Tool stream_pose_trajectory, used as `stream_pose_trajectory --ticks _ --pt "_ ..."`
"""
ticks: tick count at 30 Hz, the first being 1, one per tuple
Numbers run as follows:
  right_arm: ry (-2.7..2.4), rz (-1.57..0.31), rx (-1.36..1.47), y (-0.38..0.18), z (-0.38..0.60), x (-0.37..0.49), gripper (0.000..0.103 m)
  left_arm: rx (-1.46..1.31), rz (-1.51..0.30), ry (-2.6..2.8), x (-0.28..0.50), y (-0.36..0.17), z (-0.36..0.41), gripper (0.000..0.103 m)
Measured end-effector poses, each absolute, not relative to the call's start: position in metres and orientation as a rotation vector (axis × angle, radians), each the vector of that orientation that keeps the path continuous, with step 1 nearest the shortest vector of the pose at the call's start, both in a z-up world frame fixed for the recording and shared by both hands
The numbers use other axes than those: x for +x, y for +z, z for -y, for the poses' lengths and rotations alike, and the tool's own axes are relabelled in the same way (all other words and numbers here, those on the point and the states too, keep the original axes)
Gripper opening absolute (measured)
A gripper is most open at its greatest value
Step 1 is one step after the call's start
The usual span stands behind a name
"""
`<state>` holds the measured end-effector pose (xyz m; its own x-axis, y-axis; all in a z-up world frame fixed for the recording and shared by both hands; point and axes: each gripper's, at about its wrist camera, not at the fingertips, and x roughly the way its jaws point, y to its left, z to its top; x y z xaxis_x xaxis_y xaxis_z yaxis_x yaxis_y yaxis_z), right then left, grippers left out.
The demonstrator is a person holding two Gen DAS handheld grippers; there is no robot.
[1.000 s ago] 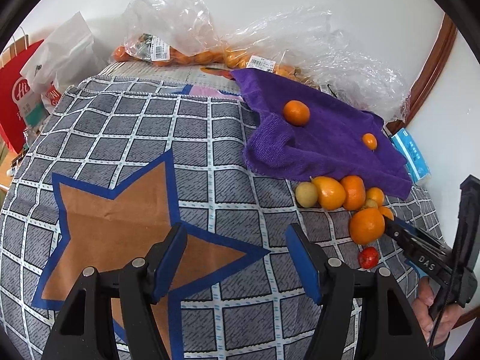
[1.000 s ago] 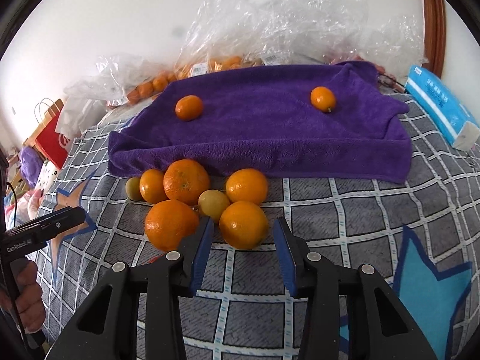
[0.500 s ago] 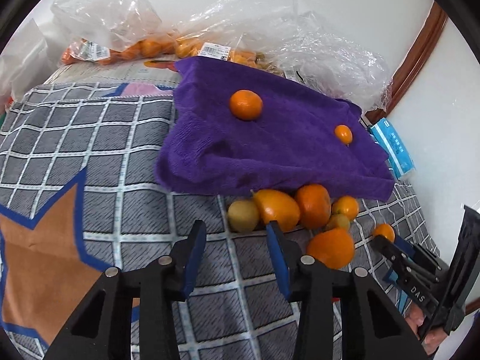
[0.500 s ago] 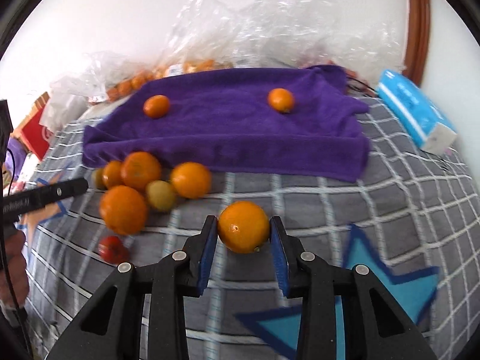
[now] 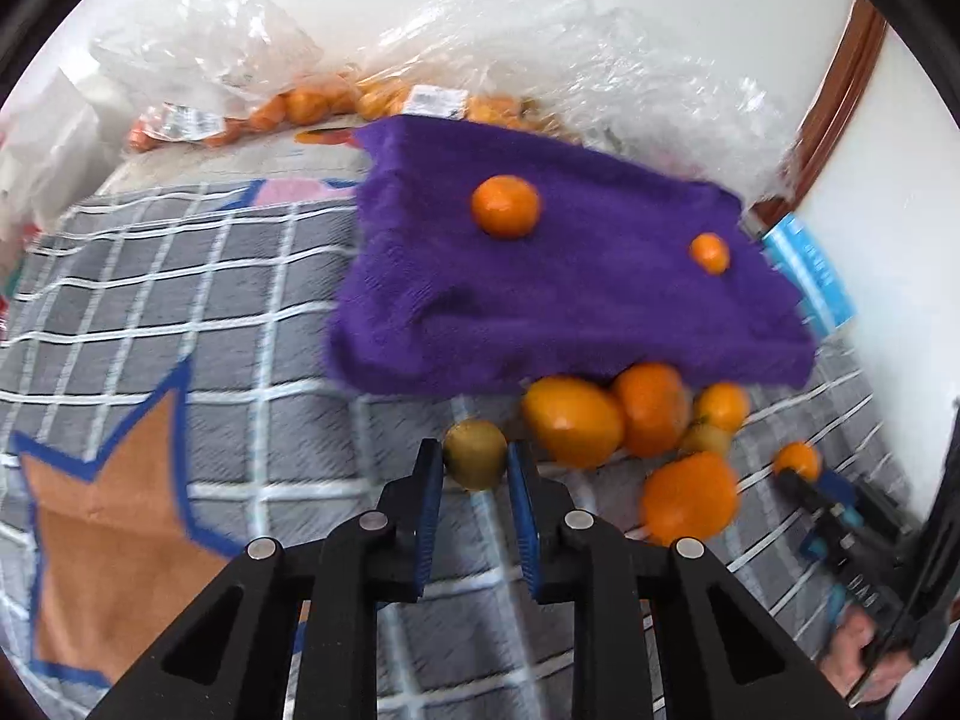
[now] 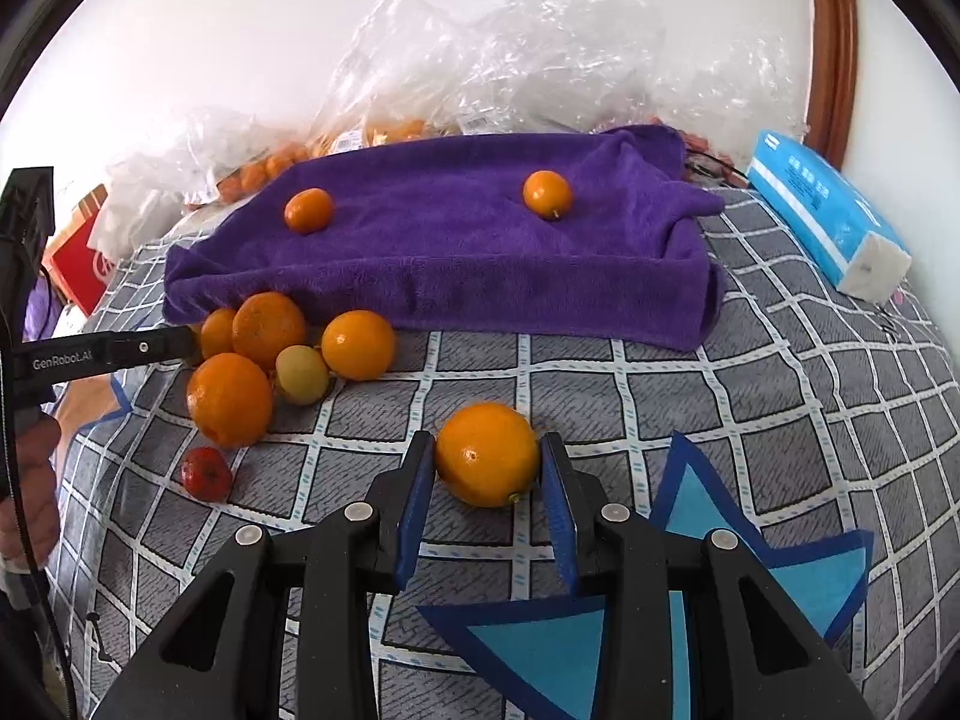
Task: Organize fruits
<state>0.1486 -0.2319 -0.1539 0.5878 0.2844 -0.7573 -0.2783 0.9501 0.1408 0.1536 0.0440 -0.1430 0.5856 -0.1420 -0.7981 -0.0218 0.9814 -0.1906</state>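
Note:
My left gripper (image 5: 475, 465) is shut on a small yellow-green fruit (image 5: 475, 455) at the front left of a fruit pile. My right gripper (image 6: 486, 465) is shut on an orange (image 6: 486, 454), held apart from the pile over the checked cloth. The pile holds several oranges (image 6: 230, 397) and another yellow-green fruit (image 6: 302, 374); a small red fruit (image 6: 206, 473) lies in front of it. A purple towel (image 6: 450, 240) behind the pile carries an orange (image 6: 308, 210) at its left and a smaller orange (image 6: 546, 194) at its right.
Clear plastic bags (image 6: 480, 66) with more oranges lie along the wall behind the towel. A blue tissue pack (image 6: 825, 213) lies at the right of the towel. The checked grey cloth (image 6: 780, 420) with star patches covers the surface. A red bag (image 6: 78, 264) stands at the far left.
My left gripper moved right to the pile and closed on the yellow-green fruit. My right gripper closed on an orange and carried it right, away from the pile.

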Motion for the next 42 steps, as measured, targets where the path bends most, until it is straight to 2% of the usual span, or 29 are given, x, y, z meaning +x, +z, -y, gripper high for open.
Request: stream_pose_trajectory --ticks 6,9,10,22,42 --pt "0.324 -0.899 -0.006 -0.157 0.229 0.153 0.035 -0.155 -0.933 -0.044 0.155 -0.150 -0.044 0.028" --pt "0.306 -0.910 -0.035 -0.159 0.225 0.153 0.035 -0.153 -0.882 -0.031 0.152 -0.154 -0.043 0.027" --pt "0.305 -0.908 -0.039 -0.159 0.224 0.153 0.035 -0.151 -0.864 -0.038 0.150 -0.155 -0.043 0.023" --pt "0.295 -0.862 -0.079 -0.156 0.219 0.142 0.035 -0.265 -0.725 -0.136 0.133 -0.147 -0.056 0.024" --pt "0.265 -0.833 -0.005 -0.152 0.233 0.141 0.035 -0.269 -0.660 -0.148 0.123 -0.141 -0.054 0.024"
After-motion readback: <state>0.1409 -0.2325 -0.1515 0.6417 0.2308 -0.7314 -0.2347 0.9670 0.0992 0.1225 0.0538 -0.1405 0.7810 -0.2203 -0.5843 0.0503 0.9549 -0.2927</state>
